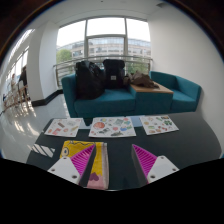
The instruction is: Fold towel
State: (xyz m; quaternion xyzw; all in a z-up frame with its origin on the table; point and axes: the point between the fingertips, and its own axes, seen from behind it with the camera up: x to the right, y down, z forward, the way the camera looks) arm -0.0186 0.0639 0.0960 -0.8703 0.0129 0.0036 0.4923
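Observation:
A small towel [96, 170] with yellow and pink print lies on the dark table [112, 145]. It sits against the inner side of my left finger [72, 165], and the finger hides part of it. My gripper [112, 150] is open, its fingers wide apart and low over the table. The right finger [152, 163] is clear of the towel, with bare table between the two. Nothing is held.
Three flat patterned cloths [112, 127] lie in a row along the table's far edge, beyond the fingers. Behind the table stands a teal sofa [110, 100] with two black bags [90, 78] on it. Large windows are at the back.

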